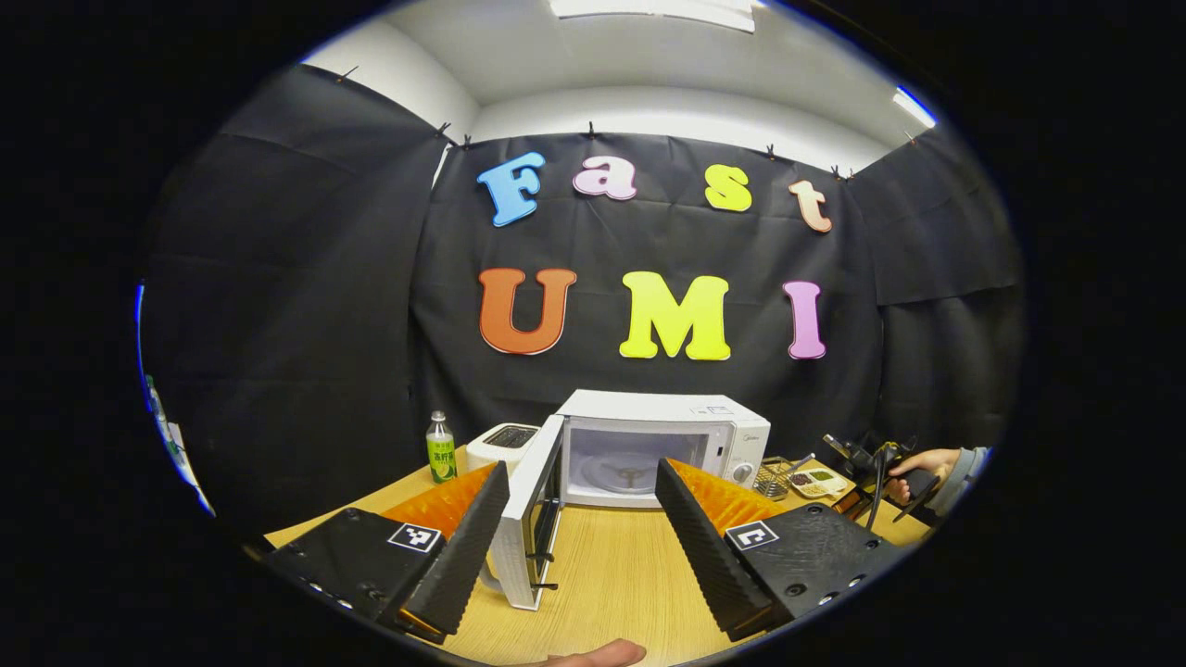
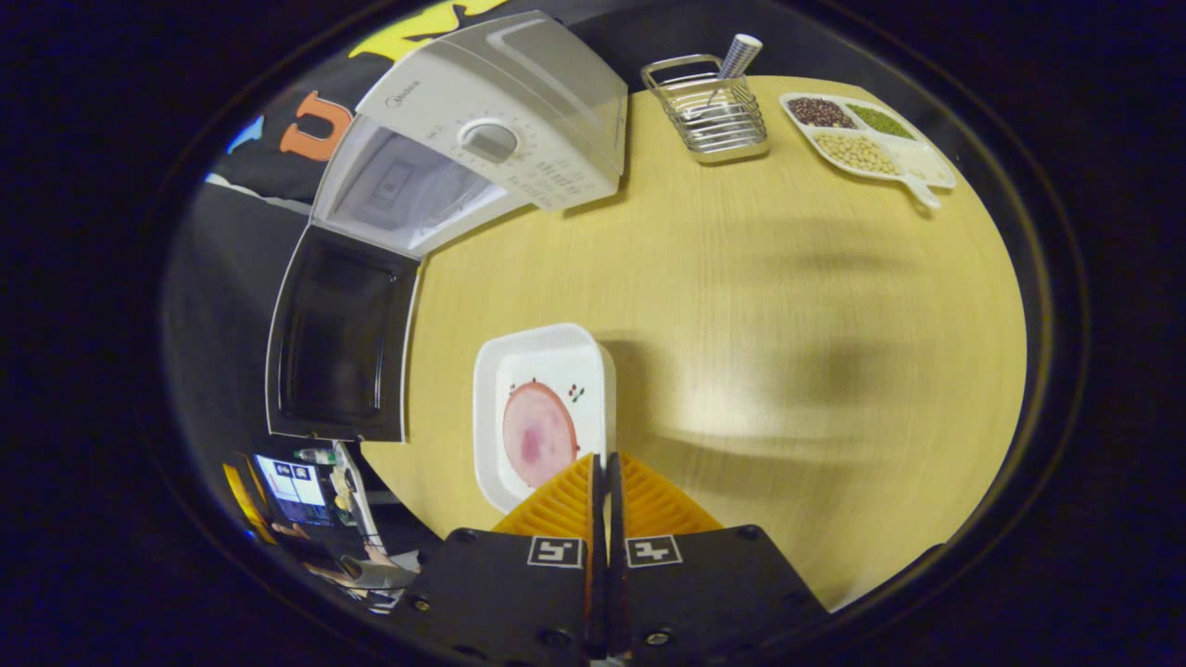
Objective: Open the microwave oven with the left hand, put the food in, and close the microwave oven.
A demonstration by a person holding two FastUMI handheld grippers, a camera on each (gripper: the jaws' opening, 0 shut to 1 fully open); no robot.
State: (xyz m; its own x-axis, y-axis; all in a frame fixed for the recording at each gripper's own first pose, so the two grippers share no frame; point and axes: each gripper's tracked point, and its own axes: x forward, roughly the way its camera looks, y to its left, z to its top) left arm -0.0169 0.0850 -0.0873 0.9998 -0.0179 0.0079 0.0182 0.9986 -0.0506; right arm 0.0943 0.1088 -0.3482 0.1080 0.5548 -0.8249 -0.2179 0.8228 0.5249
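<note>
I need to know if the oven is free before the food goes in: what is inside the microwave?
Through the open door, the microwave cavity holds a glass turntable with nothing on it. The left claw's fingers cover its lower right corner.

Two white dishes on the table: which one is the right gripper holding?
The square plate with the pink slice, clamped by the right gripper; the divided bean tray sits far off.

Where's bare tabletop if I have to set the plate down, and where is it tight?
Widest bare wood lies right of the white plate, stretching up to the wire rack and divided bean dish. A narrower strip runs between plate and microwave. Crowded: left of the plate, where the open door stands, and the back edge.
</note>
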